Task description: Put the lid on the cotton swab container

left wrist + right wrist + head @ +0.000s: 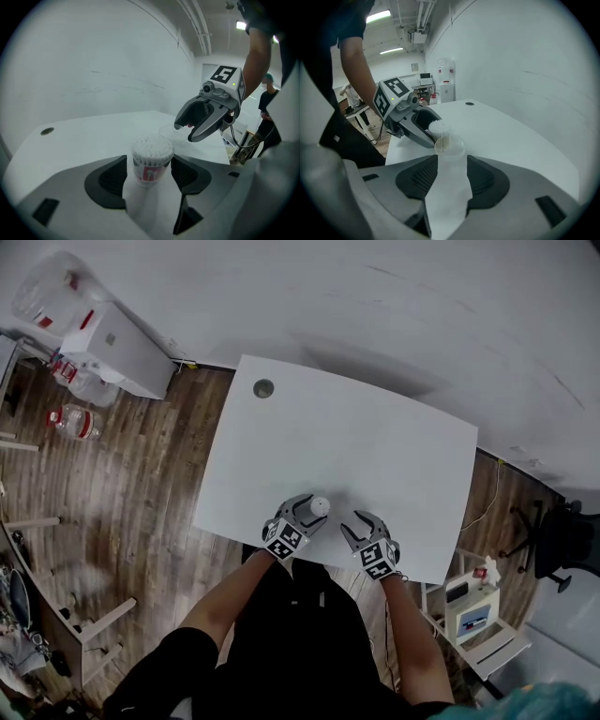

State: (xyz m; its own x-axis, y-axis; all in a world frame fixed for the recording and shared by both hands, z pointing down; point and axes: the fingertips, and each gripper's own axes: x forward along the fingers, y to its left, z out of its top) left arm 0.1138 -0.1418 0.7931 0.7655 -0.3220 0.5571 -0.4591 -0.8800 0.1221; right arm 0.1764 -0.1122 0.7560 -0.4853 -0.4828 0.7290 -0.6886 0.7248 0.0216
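Note:
The cotton swab container [151, 161], a small clear tub with a red label and packed with white swabs, stands upright on the white table [375, 446] near its front edge. My left gripper [150, 177] is shut on it, a pad on each side; the same gripper [427, 132] shows from the other side. The clear round lid [450, 146] lies on the table beside the container [439, 128], just ahead of my right gripper [450, 174], whose jaws stand open and hold nothing. In the head view the right gripper [361, 519] sits right of the container [321, 507].
A round cable hole [263, 388] is at the table's far left corner. Left of the table, white boxes [112, 348] and bottles [75, 420] are on the wood floor. An office chair [562, 540] and a small cart [473, 610] stand to the right.

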